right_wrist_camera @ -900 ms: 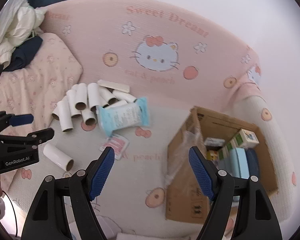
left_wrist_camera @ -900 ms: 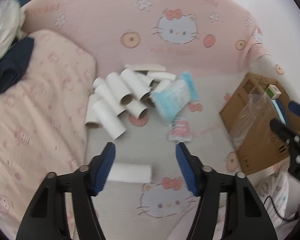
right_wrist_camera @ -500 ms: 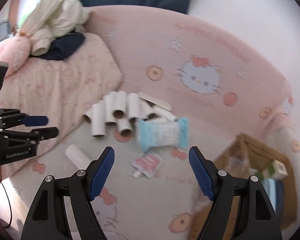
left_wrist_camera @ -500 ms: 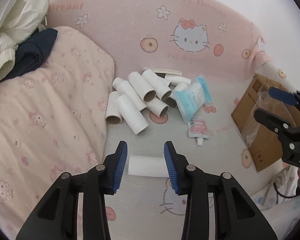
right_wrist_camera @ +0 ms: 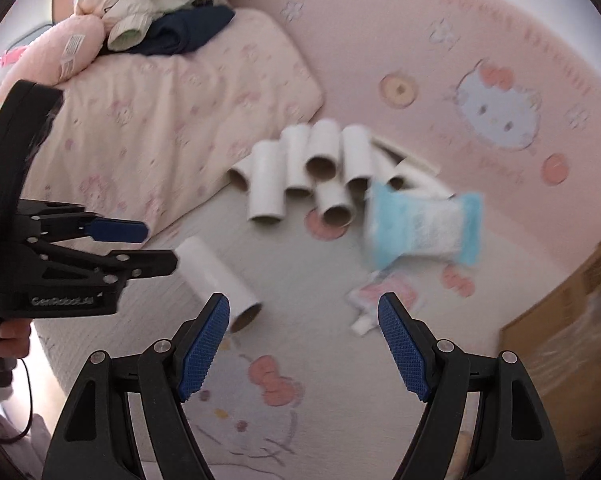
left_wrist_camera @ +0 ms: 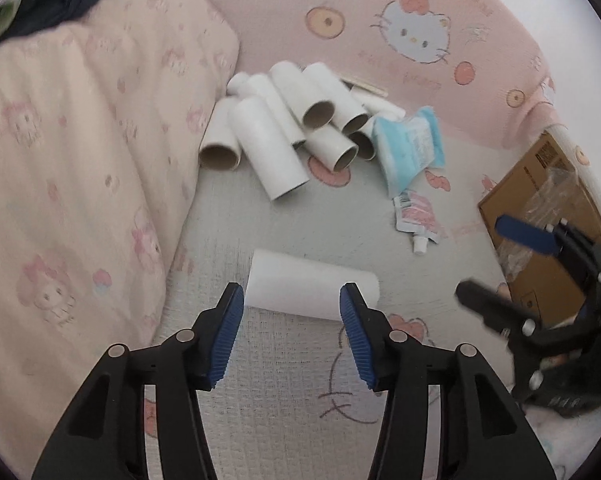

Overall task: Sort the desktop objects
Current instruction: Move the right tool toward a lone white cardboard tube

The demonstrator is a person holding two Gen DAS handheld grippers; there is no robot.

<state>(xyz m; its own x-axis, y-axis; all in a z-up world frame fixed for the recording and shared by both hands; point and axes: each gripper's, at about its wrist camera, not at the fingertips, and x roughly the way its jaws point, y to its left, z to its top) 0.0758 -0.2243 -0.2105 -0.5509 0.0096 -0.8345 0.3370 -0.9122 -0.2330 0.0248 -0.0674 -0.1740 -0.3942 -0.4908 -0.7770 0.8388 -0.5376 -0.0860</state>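
A lone white cardboard tube [left_wrist_camera: 312,290] lies on the mat just ahead of my left gripper [left_wrist_camera: 291,300], which is open with a finger near each end of it. The tube also shows in the right wrist view [right_wrist_camera: 220,276]. A pile of several white tubes [left_wrist_camera: 288,128] lies further back, with a blue tissue pack [left_wrist_camera: 410,148] and a pink sachet [left_wrist_camera: 418,220] beside it. My right gripper [right_wrist_camera: 303,312] is open and empty above the mat, near the sachet [right_wrist_camera: 380,300]. The left gripper shows in the right wrist view [right_wrist_camera: 140,244].
A cardboard box [left_wrist_camera: 540,216] with clear plastic sits at the right. A pink quilt [left_wrist_camera: 80,180] rises at the left, with clothes [right_wrist_camera: 160,8] on top. A pink padded wall [left_wrist_camera: 400,40] runs behind the pile.
My left gripper has opened wider and come down close to the lone tube. My right gripper has swung left, away from the box and toward the tubes.
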